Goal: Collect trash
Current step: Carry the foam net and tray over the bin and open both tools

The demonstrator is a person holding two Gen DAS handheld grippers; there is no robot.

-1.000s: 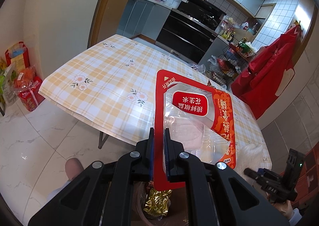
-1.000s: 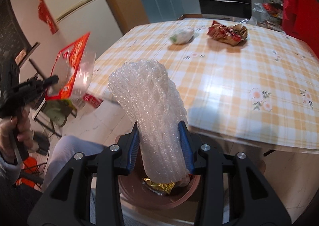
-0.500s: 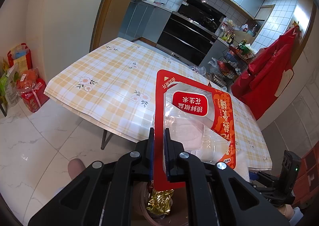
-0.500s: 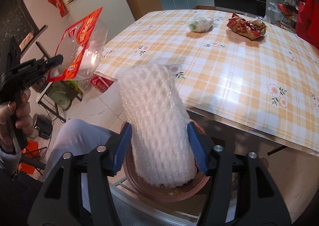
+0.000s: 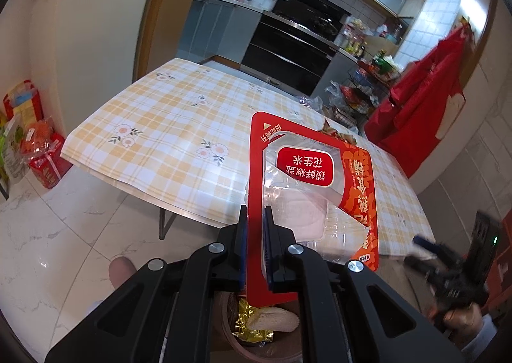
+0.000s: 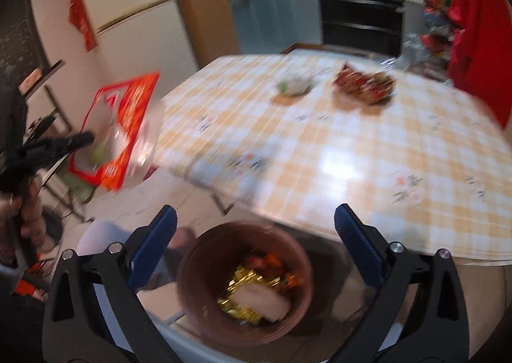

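My left gripper (image 5: 255, 219) is shut on a red and clear plastic snack package (image 5: 315, 184), held upright above the brown trash bin (image 5: 230, 327). The package also shows in the right wrist view (image 6: 123, 136). My right gripper (image 6: 256, 235) is open and empty above the bin (image 6: 192, 267). The white bubble wrap (image 6: 262, 300) lies inside the bin on gold foil (image 6: 238, 276). On the checked table (image 6: 352, 155) lie a white crumpled wrapper (image 6: 296, 84) and a red snack bag (image 6: 363, 84).
A white fridge (image 5: 102, 33) stands left of the table. Red bags (image 5: 44, 155) sit on the floor by the fridge. A red cloth (image 5: 419, 107) hangs at the right. The kitchen counter and oven (image 5: 288, 49) lie behind the table.
My right gripper has opened and let go of the bubble wrap, which now lies in the bin. The left gripper still holds the package, tilted slightly upward.
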